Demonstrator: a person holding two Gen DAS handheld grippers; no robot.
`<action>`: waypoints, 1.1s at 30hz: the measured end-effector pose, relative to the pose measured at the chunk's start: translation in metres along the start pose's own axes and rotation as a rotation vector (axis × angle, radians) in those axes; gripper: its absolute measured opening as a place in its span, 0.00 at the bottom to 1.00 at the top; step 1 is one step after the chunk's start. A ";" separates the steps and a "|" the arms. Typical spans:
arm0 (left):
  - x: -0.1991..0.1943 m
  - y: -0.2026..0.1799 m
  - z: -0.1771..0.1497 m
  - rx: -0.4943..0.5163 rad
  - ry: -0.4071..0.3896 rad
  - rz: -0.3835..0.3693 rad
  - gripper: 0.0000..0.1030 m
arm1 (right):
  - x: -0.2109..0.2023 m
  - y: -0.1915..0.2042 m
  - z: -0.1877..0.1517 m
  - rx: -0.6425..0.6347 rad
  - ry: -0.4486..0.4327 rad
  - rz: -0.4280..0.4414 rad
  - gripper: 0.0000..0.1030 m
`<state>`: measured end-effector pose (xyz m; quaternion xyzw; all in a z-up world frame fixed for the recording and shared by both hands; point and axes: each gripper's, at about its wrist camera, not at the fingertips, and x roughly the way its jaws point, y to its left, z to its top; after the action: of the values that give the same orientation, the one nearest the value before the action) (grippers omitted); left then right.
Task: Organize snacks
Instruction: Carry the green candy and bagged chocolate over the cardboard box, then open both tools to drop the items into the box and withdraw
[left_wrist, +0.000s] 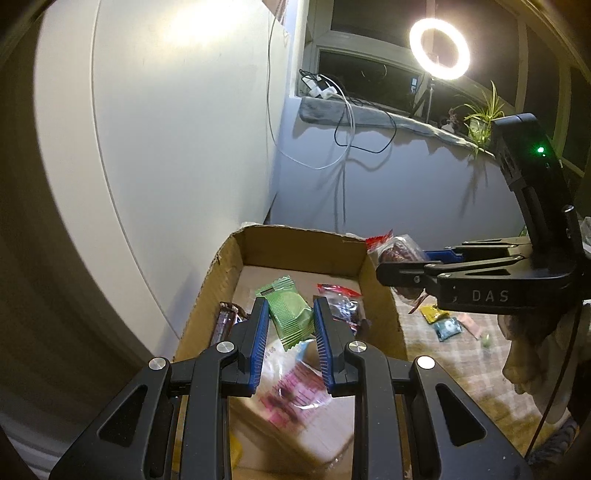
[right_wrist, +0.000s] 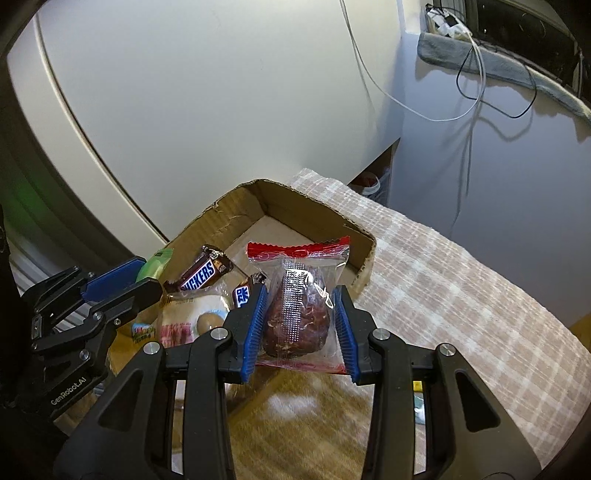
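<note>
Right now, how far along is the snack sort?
Done: the box already holds several snacks, including a green pack and a Snickers. In hand: the right tool grips a clear date pack just short of the box; the left tool hangs open over the box. Left: loose packets on the cloth.

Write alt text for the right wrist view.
The right tongs grip a clear, red-edged packet holding a dark snack, raised near an open cardboard box that holds a Snickers bar and other wrappers. The left tongs reach in from the left.
</note>
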<state>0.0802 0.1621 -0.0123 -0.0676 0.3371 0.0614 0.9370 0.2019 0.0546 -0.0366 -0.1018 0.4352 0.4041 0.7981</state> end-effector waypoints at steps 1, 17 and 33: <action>0.002 0.001 0.001 -0.001 0.002 0.001 0.22 | 0.004 0.000 0.001 -0.003 0.004 0.000 0.37; 0.015 0.010 0.003 -0.015 0.025 0.017 0.23 | 0.032 0.002 0.010 -0.015 0.042 0.005 0.37; 0.013 0.011 0.002 -0.016 0.016 0.036 0.51 | 0.019 0.000 0.011 -0.018 -0.004 -0.052 0.80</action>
<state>0.0896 0.1741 -0.0195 -0.0695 0.3454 0.0806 0.9324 0.2147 0.0707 -0.0446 -0.1194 0.4273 0.3870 0.8083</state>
